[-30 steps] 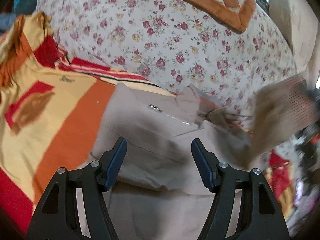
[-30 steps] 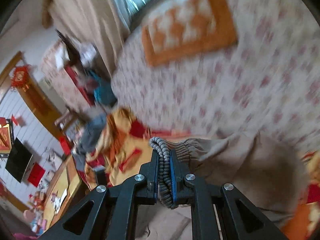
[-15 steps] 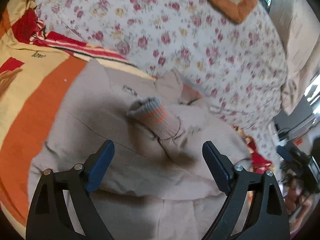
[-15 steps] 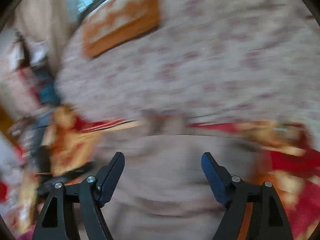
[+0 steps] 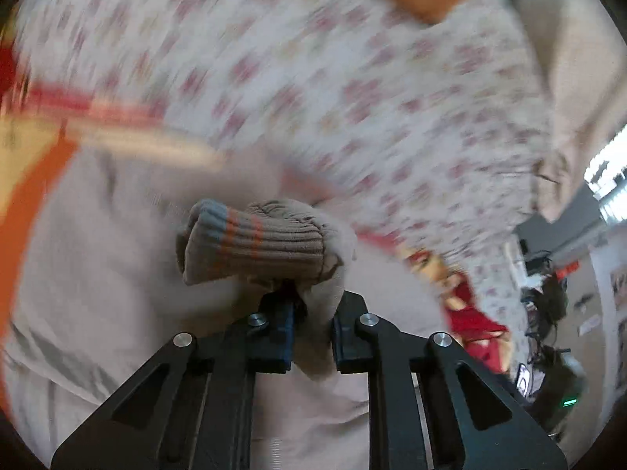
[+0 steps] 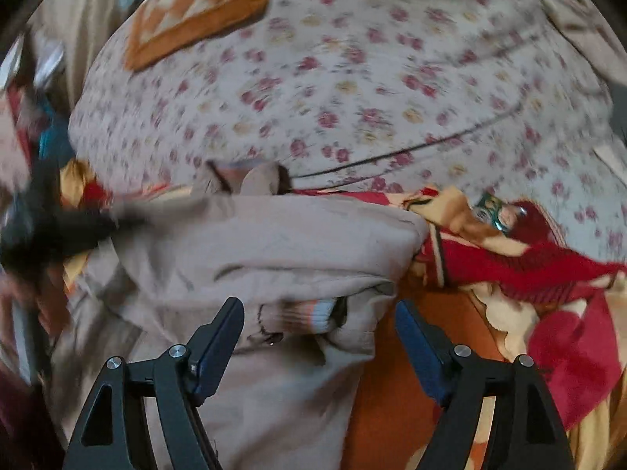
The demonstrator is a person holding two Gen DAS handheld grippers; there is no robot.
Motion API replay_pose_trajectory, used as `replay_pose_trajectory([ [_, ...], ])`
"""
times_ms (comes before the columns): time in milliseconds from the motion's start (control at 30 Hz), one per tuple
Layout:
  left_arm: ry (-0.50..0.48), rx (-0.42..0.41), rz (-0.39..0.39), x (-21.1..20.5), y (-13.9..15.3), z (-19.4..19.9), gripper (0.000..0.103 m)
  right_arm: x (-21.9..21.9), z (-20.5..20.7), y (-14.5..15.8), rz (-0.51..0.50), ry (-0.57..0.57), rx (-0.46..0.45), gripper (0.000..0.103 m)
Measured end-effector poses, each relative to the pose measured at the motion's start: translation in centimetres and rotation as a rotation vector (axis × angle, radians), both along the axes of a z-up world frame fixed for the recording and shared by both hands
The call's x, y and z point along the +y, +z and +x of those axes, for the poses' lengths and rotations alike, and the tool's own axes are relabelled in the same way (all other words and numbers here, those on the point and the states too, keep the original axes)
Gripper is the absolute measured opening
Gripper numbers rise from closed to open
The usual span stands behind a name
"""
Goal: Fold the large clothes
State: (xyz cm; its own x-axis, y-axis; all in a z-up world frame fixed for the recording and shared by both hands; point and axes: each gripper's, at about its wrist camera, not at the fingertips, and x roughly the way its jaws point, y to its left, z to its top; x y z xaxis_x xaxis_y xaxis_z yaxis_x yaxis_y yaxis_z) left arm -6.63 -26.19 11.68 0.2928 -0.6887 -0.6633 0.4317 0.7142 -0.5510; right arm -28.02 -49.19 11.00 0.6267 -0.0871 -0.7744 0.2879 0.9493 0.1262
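Garment: a large beige jacket (image 6: 250, 243) lies spread on an orange, yellow and red blanket (image 6: 399, 399), which covers the near part of a bed.
Bed cover: a white sheet with a red flower print (image 6: 352, 90) fills the far half of both views; motion blur softens it in the left wrist view.
Cushion: an orange-and-cream checked cushion (image 6: 196, 11) rests on the flowered sheet at the far side.
Left gripper: the left gripper (image 5: 311, 337) is closing, its 2 jaws nearly together, with beige sleeve fabric (image 5: 317, 301) pinched between the pads.
Left sleeve cuff: the ribbed cuff (image 5: 250, 243), with 1 grey band and 2 orange bands, sticks out just above the left gripper's fingertips and points toward the left of that view.
Right gripper: the right gripper (image 6: 319, 337) stands wide apart; nothing touches the pads.
Right gripper position: it hangs above the jacket's right edge, where the beige cloth meets the orange blanket.
Second cuff: a ribbed cuff with orange and pale bands (image 6: 309, 315) lies flat on the jacket, between the right gripper's fingers (image 6: 217, 346) but apart from them.
Jacket layout: 1 folded layer lies across the body of the jacket.
Right of jacket: a bunched red-and-yellow part of the blanket (image 6: 509, 258) lies just beside the jacket.
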Motion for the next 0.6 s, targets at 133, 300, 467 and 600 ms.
replay_pose_trajectory([
  [133,-0.03,-0.094,-0.077,-0.4,7.0,-0.8,0.012,1.3,1.1,-0.8,-0.022,0.038,0.006,0.077],
  [300,-0.061,-0.133,-0.106,-0.6,12.3,-1.9,0.012,2.3,1.3,-0.5,-0.162,-0.021,-0.065,0.077],
  [467,-0.027,-0.175,-0.137,0.0,15.6,-2.1,0.012,-0.8,2.0,-2.5,-0.056,-0.131,-0.001,0.031],
  [600,-0.022,-0.145,-0.147,0.6,15.5,-1.8,0.012,-3.7,0.5,-1.4,0.098,-0.227,-0.07,0.009],
])
